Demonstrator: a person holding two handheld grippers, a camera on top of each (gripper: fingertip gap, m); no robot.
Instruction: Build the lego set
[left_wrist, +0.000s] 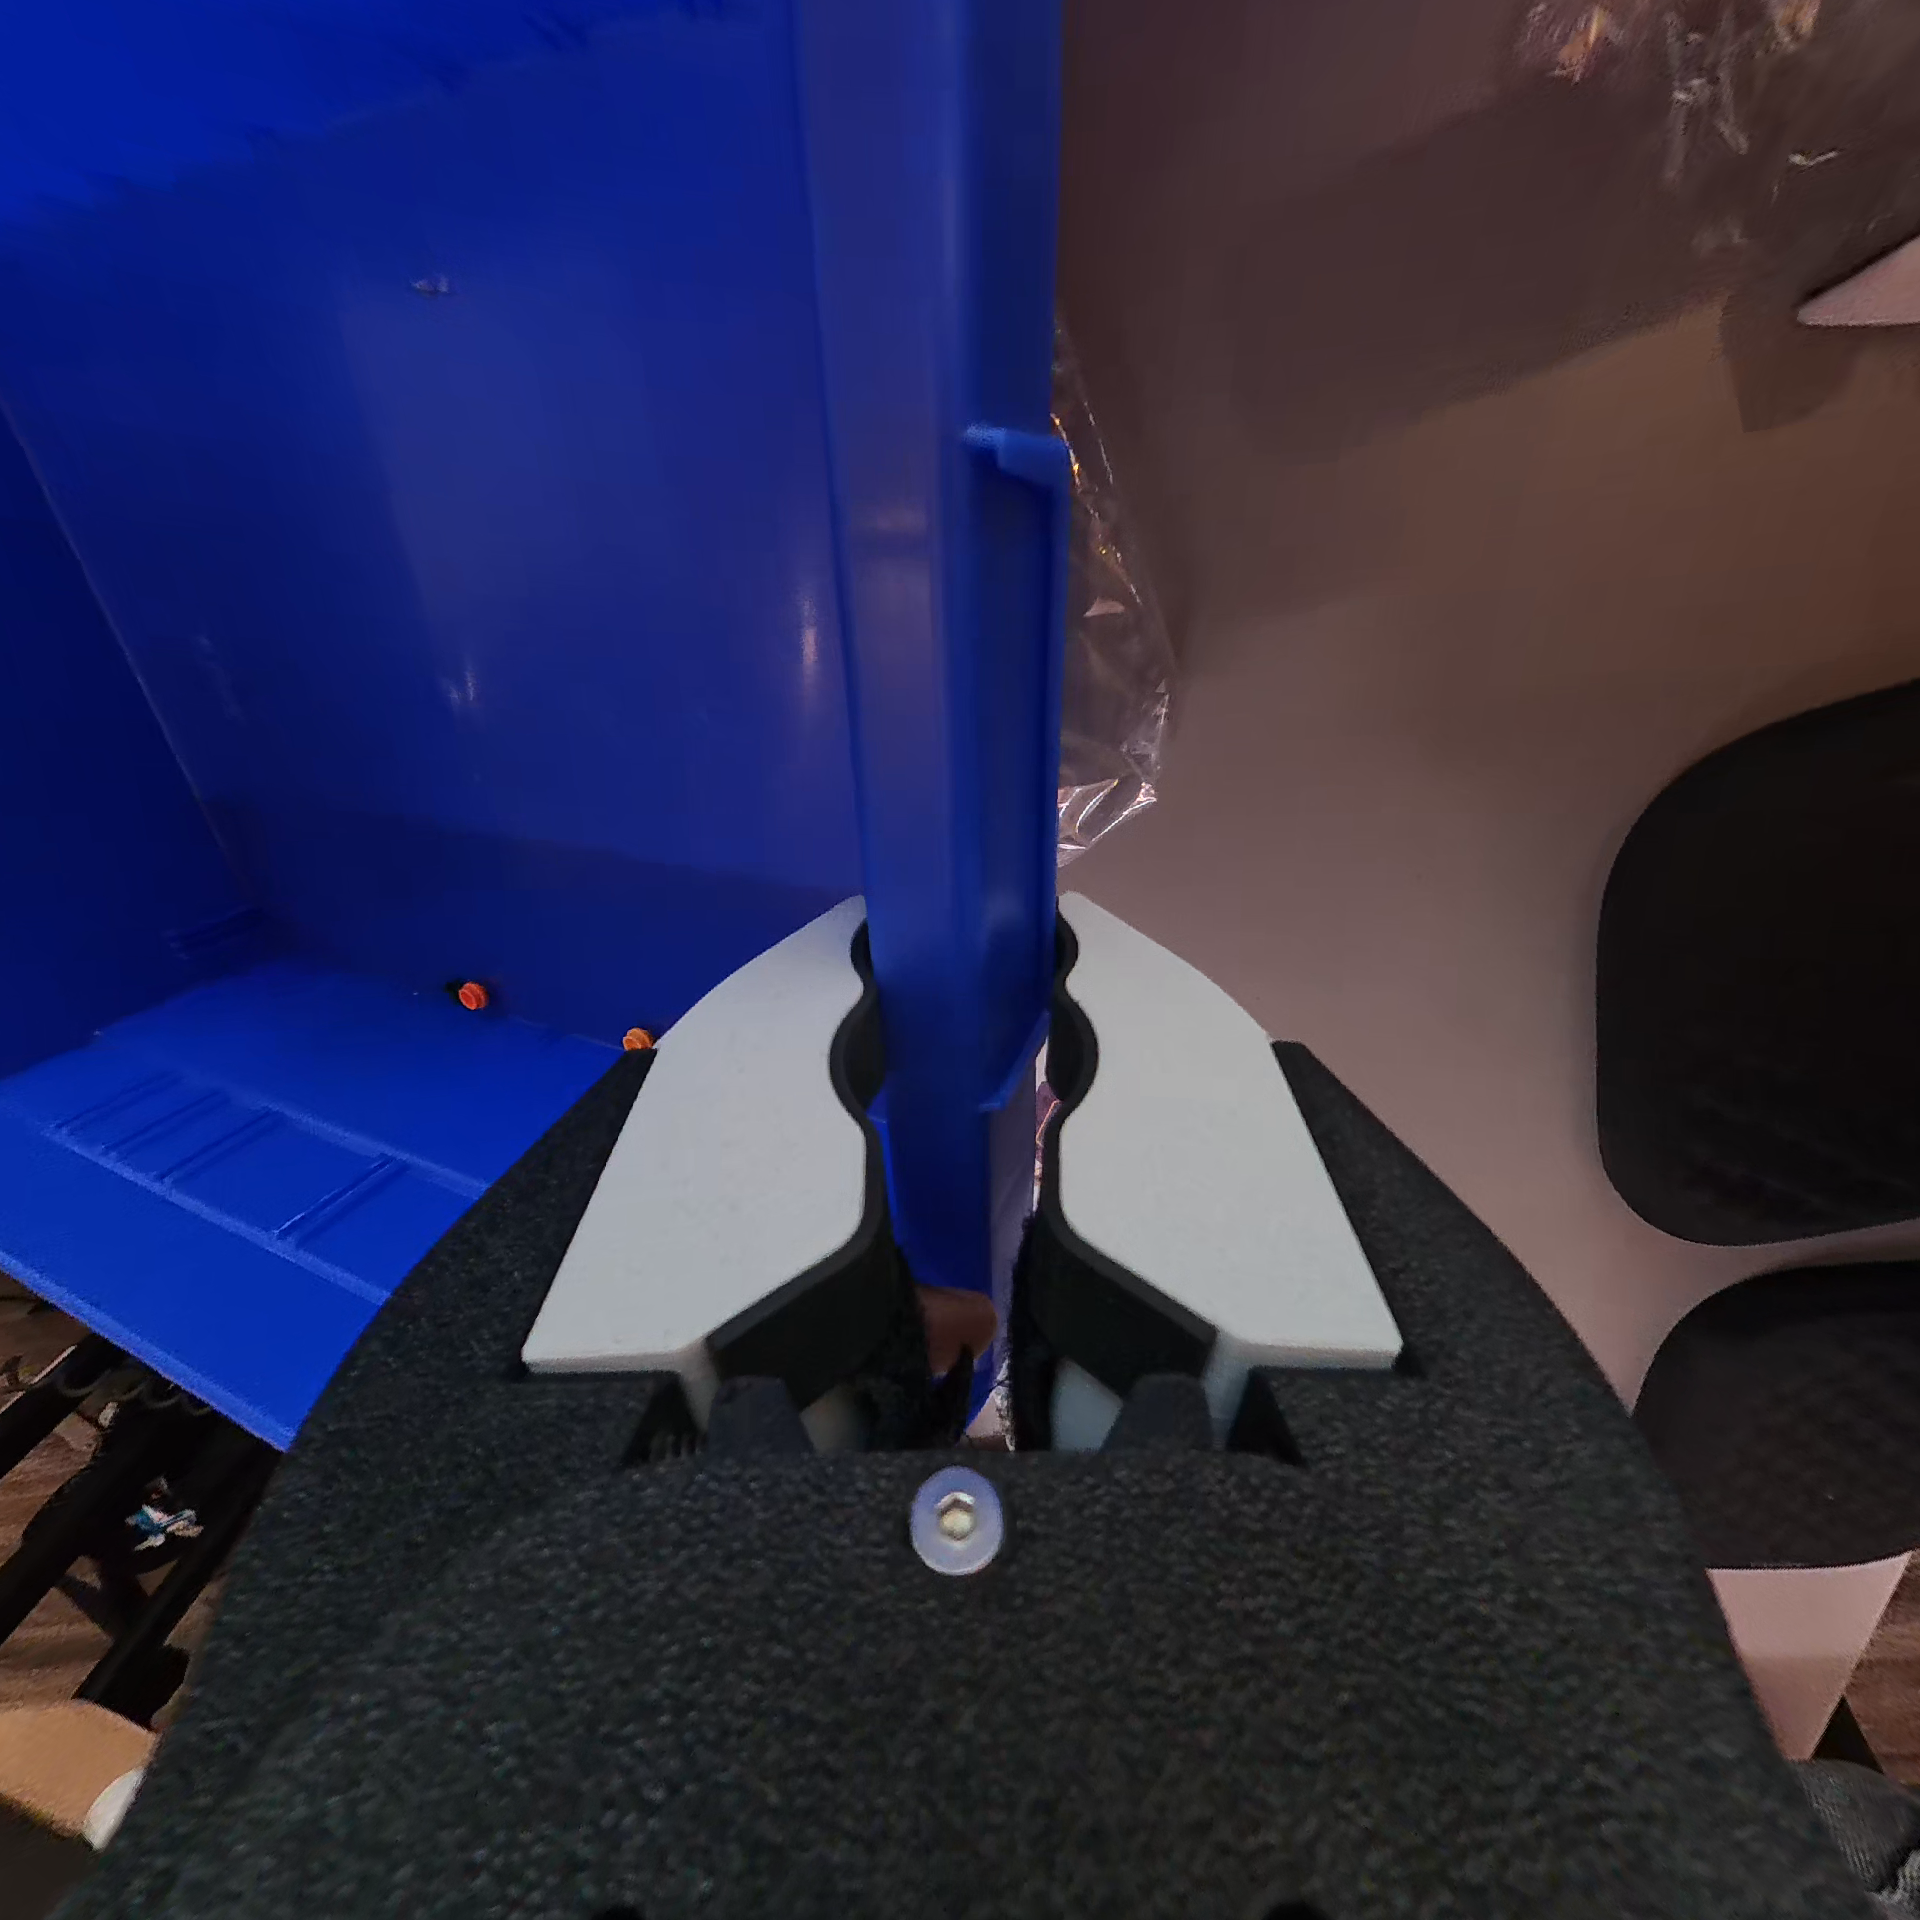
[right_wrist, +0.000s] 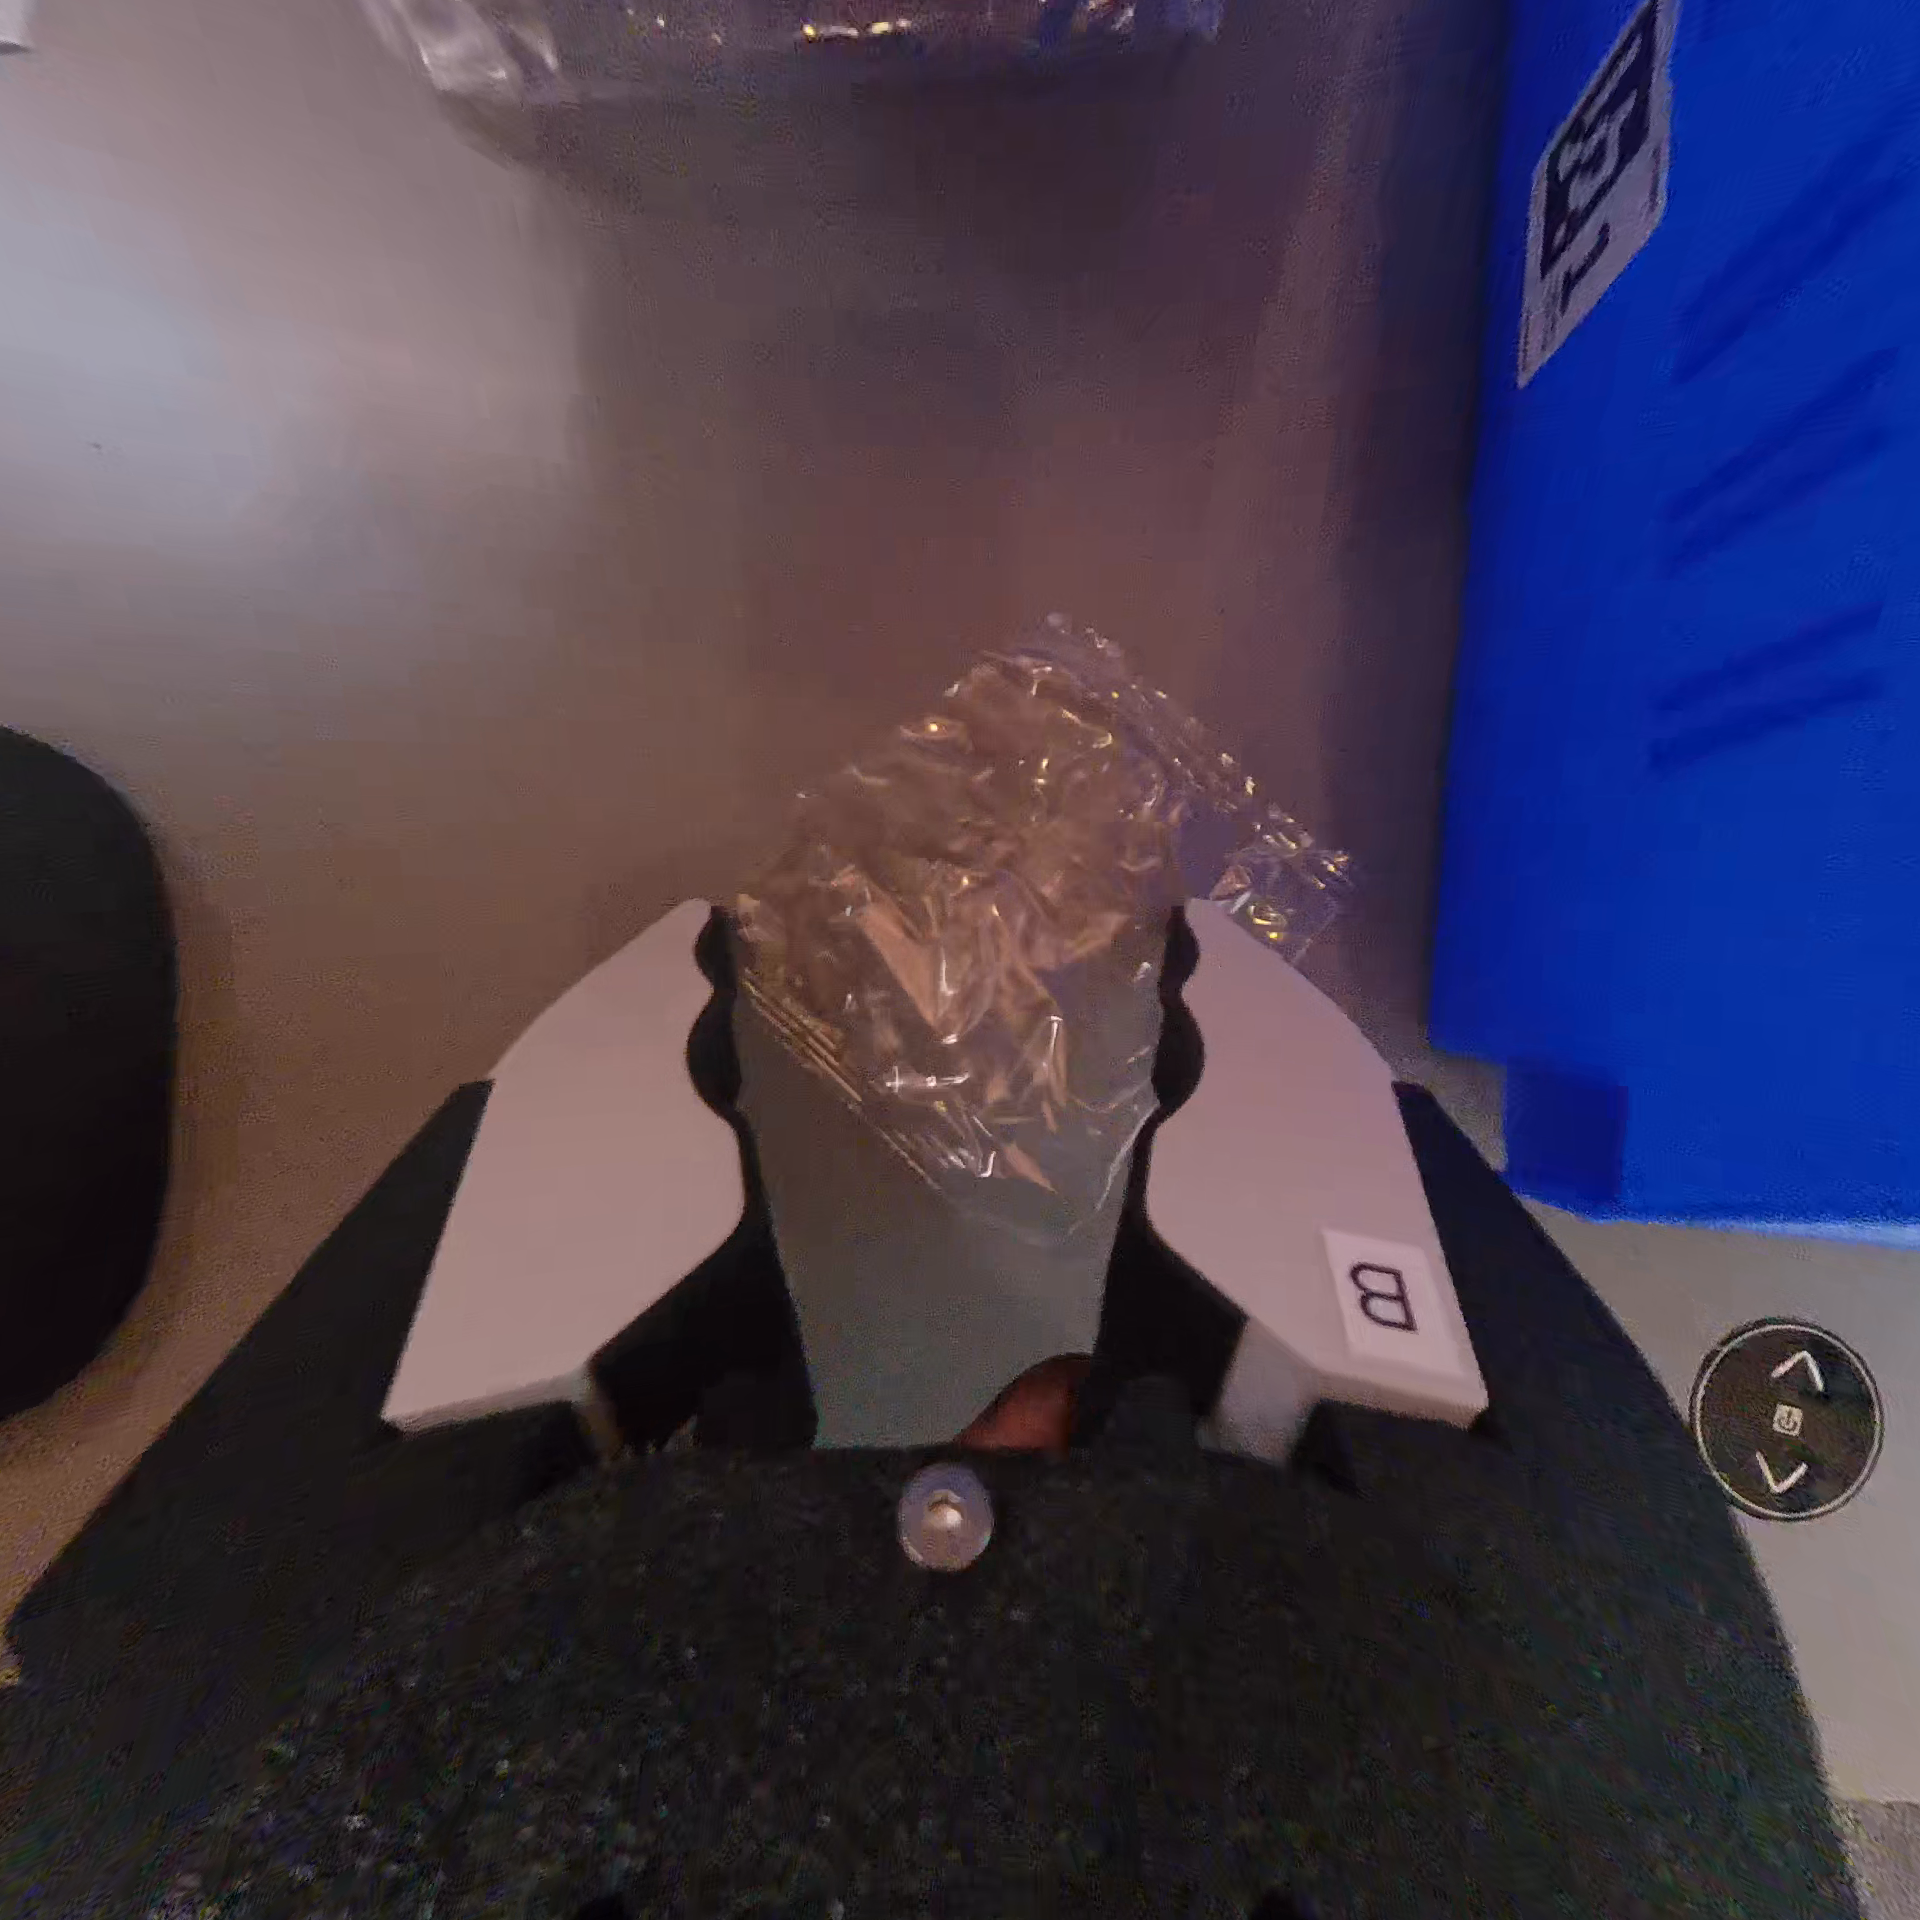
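Between the left gripper's (left_wrist: 961, 1049) fingers stands the wall of a glossy blue plastic bin (left_wrist: 935, 727), clamped; two small orange lego studs (left_wrist: 470, 995) lie inside, left of the fingers. Ahead of the wide-spread right gripper (right_wrist: 951, 997) lies a crumpled clear plastic bag (right_wrist: 997, 914). Tilt the bin gently so that the studs do not scatter.

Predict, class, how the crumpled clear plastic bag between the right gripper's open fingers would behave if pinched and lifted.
The clear plastic bag is wrinkled film, so it would probably flop and sag rather than hold shape. Its glossy surface suggests it may slip between the right gripper fingers. It looks nearly empty, so likely very light.
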